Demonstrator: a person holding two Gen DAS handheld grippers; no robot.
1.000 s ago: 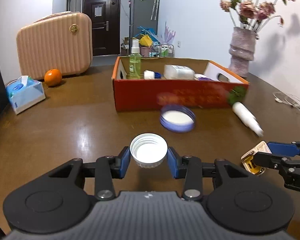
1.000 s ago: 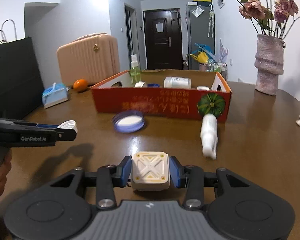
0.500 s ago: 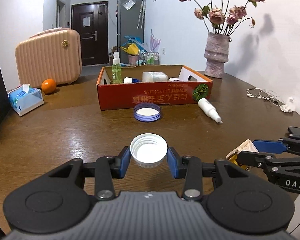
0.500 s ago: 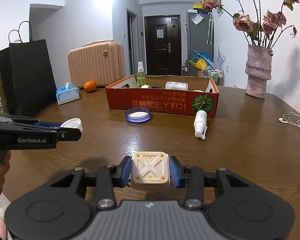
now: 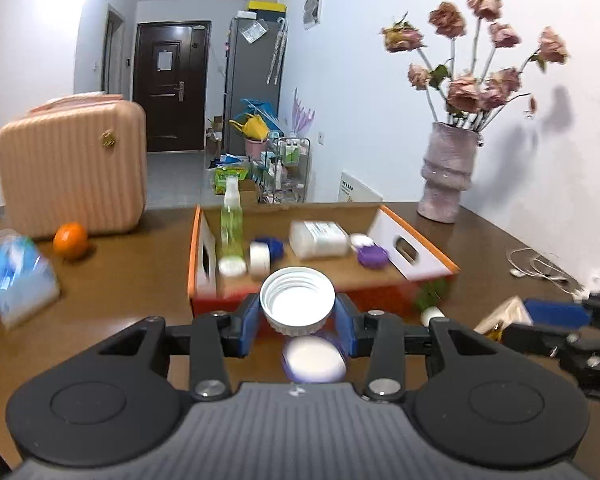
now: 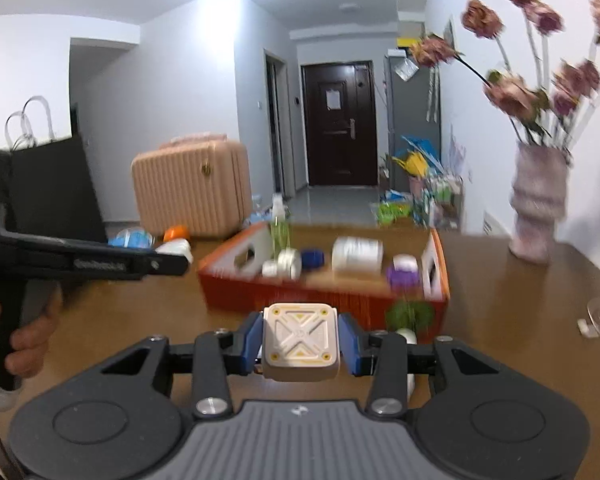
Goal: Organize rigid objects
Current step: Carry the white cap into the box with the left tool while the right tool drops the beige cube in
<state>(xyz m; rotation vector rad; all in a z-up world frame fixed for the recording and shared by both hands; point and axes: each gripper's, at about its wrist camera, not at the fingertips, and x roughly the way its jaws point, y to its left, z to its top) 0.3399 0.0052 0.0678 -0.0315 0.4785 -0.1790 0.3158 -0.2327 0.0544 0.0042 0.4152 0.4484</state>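
My left gripper (image 5: pixel 297 315) is shut on a white screw cap (image 5: pixel 297 300) and holds it in the air just before the near wall of the orange cardboard box (image 5: pixel 204 280). My right gripper (image 6: pixel 299 340) is shut on a cream square block (image 6: pixel 299 342), also raised near the box (image 6: pixel 320 296). The box holds a green spray bottle (image 5: pixel 231 220), a white jar (image 5: pixel 318 239), a purple lid (image 5: pixel 373 256) and small caps. A purple-rimmed lid (image 5: pixel 314 360) lies on the table under my left gripper.
A vase of dried roses (image 5: pixel 448 176) stands at the back right. A pink suitcase (image 5: pixel 72 172), an orange (image 5: pixel 71 240) and a tissue pack (image 5: pixel 16 276) are on the left. A white bottle (image 5: pixel 432 314) lies by the box. A cable (image 5: pixel 540 268) lies right.
Both grippers have risen and moved forward toward the box, which now looks larger and seen from above. Each still holds its object.
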